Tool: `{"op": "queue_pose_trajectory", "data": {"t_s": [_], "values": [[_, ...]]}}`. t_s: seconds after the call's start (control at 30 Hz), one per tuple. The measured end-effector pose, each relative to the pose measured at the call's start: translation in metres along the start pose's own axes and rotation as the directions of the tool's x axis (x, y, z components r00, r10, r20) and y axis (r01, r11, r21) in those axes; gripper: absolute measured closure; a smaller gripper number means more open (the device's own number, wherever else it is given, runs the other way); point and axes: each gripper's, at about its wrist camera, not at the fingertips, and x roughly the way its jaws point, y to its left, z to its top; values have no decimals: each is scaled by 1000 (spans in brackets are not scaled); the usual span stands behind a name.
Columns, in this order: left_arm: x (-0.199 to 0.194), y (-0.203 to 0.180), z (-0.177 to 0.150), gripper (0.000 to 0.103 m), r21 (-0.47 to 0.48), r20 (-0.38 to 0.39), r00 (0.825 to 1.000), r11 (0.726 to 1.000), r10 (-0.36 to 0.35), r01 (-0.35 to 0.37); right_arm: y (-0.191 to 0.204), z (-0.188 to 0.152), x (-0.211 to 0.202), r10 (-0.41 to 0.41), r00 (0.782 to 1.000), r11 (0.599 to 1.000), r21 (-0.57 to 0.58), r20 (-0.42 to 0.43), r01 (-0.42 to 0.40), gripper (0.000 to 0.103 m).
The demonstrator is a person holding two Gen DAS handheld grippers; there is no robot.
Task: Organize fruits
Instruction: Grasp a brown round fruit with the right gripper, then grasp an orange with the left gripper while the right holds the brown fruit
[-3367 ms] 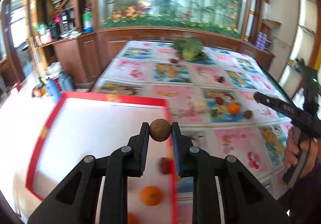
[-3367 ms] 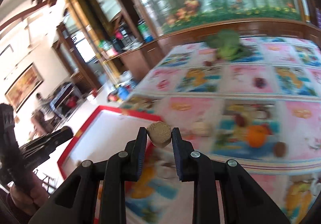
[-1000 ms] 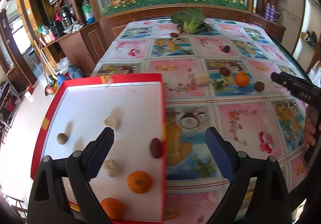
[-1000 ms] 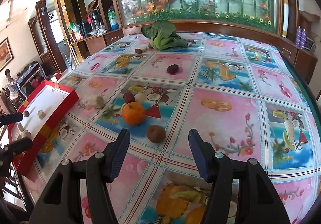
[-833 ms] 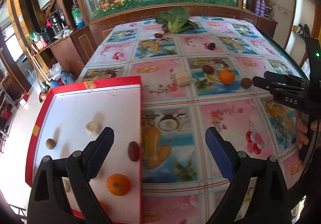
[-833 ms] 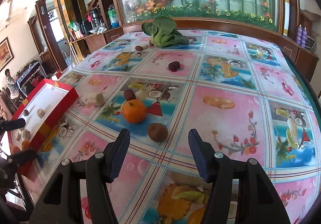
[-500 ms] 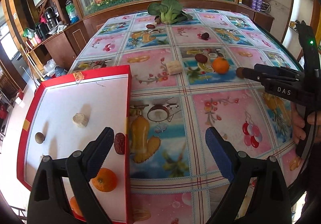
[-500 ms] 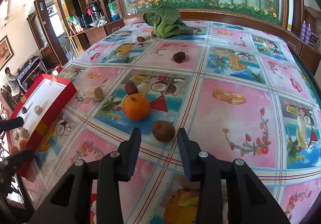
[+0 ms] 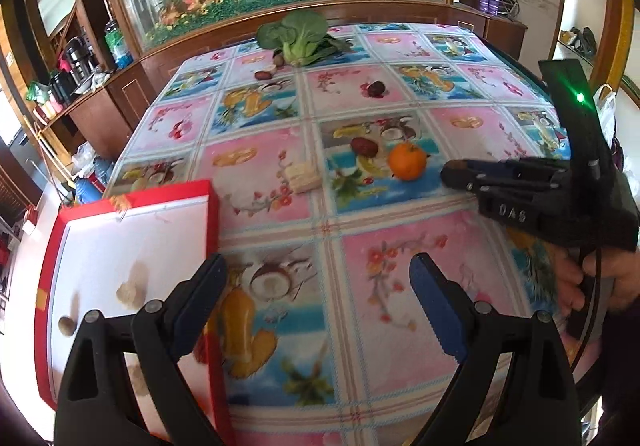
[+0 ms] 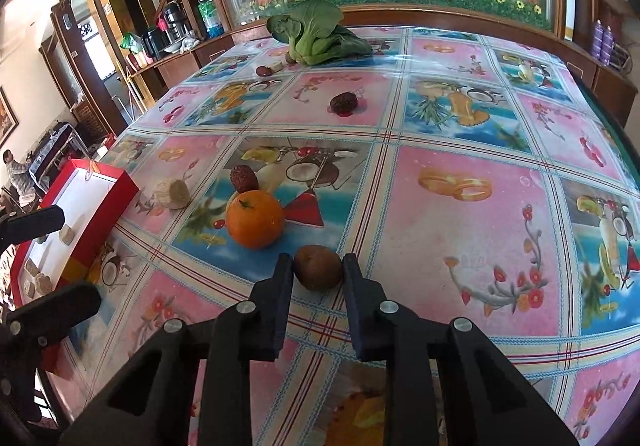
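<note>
My right gripper [image 10: 318, 272] is closing on the small brown fruit [image 10: 319, 267], which sits on the patterned tablecloth [image 10: 460, 214]; both pads already touch its sides. The orange [image 10: 255, 219] lies just beside it at ten o'clock, with a dark red date [image 10: 244, 178] touching the orange's far side and a pale cut chunk [image 10: 173, 193] further out at nine o'clock. Another dark date [image 10: 343, 103] rests well apart at twelve o'clock, and the leafy green vegetable [image 10: 316, 34] sits at the far edge of the table.

My left gripper [image 9: 316, 300] hangs with its jaws wide apart and nothing between them, above the cloth just beside the red-rimmed white tray [image 9: 100, 246], which lies at nine o'clock. The tray holds a pale chunk [image 9: 129, 292] and a small brown round fruit [image 9: 66, 325]. A hand [image 9: 600, 282] holds the right tool at three o'clock.
</note>
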Motion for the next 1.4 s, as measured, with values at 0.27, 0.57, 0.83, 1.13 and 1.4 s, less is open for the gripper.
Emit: {"op": "queue_pose_trajectory", "data": {"t_s": [0.27,0.57,0.83,1.13,1.4], "values": [[14,-17,25,10,-32,-28,1000,999,4,-5,-37,3,-15,-12,1000,987,159,-7,13,79],[20,-8,43,10,-108,-61,997,993,46,-52,-128,-10,-55,63,994,849,519,90,-101,79],[43,-39,56,10,-103,-75,996,994,38,-46,-115,-9,-46,113,992,857,499,62,-129,79],[73,-80,69,10,-34,-24,998,998,55,-55,-117,-11,-48,108,992,843,523,66,-127,79],[100,-78,69,29,-80,-80,996,996,42,-49,-115,-13,-44,110,993,842,527,45,-117,79]]}}
